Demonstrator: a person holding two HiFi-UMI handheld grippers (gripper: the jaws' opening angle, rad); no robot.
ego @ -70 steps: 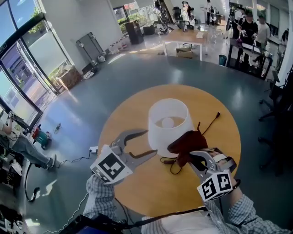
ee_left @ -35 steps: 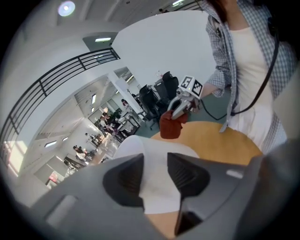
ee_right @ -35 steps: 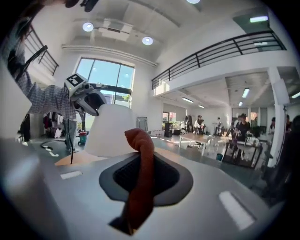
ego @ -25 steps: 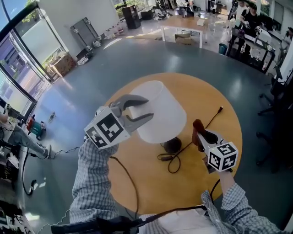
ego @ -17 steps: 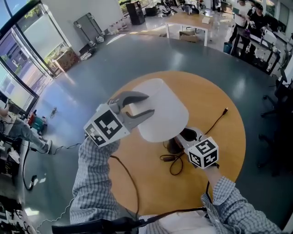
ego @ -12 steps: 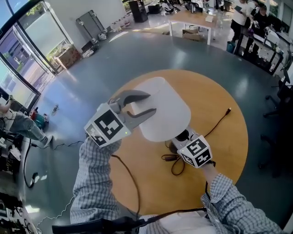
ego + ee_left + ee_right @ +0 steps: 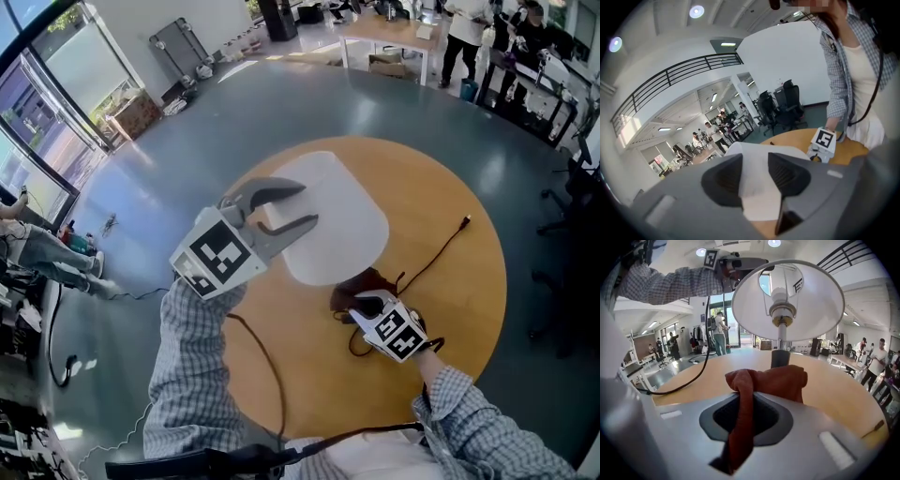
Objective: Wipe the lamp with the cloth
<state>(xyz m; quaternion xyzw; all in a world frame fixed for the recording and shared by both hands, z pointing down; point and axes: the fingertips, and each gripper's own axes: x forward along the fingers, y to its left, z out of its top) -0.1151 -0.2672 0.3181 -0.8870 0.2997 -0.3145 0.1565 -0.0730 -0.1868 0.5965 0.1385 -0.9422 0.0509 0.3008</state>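
A lamp with a white shade (image 7: 333, 220) leans to the left on the round wooden table (image 7: 450, 187). My left gripper (image 7: 307, 206) is shut on the shade's rim; in the left gripper view the shade's wall (image 7: 757, 159) sits between both pads. My right gripper (image 7: 364, 302) is low by the lamp's foot, under the shade, shut on a dark red cloth (image 7: 361, 283). In the right gripper view the cloth (image 7: 761, 383) bunches just in front of the dark stem (image 7: 779, 357), below the open underside of the shade (image 7: 806, 301). The lamp's base is hidden.
The lamp's black cable (image 7: 433, 251) runs across the table to the right. Another black cable (image 7: 267, 366) trails from my left arm over the near table edge. Office tables and people (image 7: 394, 28) stand far behind; a chair (image 7: 572, 281) is at the right.
My right gripper has carried the cloth down and leftward, from beside the lamp to its foot under the shade. The left gripper has kept its hold on the tilted shade.
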